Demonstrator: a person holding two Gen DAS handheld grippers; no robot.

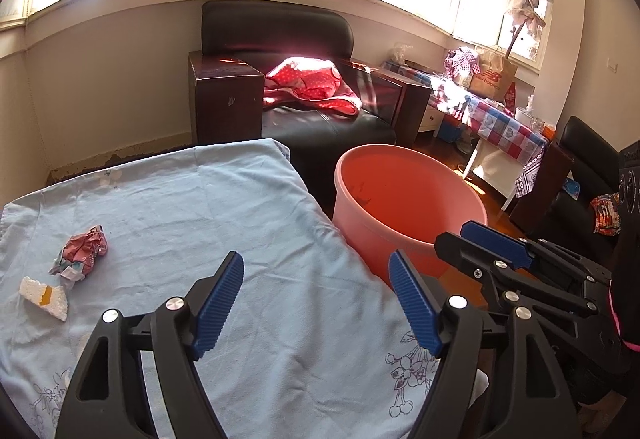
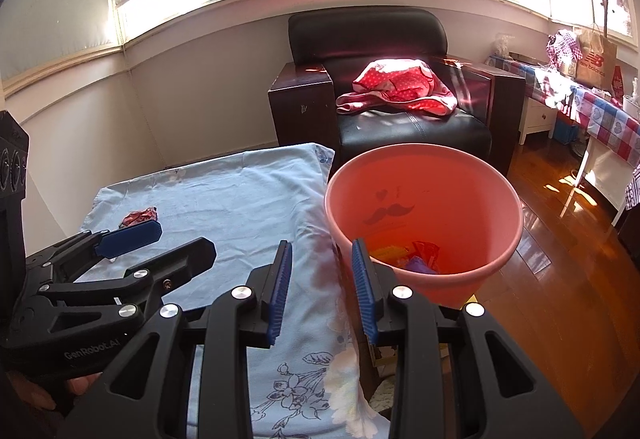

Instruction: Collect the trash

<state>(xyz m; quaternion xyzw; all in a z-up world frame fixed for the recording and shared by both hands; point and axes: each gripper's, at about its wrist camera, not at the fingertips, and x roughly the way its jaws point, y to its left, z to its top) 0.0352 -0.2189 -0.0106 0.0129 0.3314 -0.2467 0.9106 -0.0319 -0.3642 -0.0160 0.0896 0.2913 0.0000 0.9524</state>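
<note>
A table draped in blue cloth [image 1: 224,207] carries crumpled wrapper [image 1: 82,251] and foam scrap [image 1: 42,295].

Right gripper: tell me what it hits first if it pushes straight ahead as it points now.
Most likely the pink bucket. The right gripper is open and empty, aimed at the bucket's near left rim beside the blue tablecloth. Depth is unclear; it might skim the cloth edge first.

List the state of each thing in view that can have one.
left claw: open, empty, over the cloth
right claw: open, empty, near the bucket rim
bucket: upright, some trash inside
crumpled wrapper: on the cloth, not collected
foam piece: on the cloth beside the wrapper
cloth: spread flat, wrinkled
</note>
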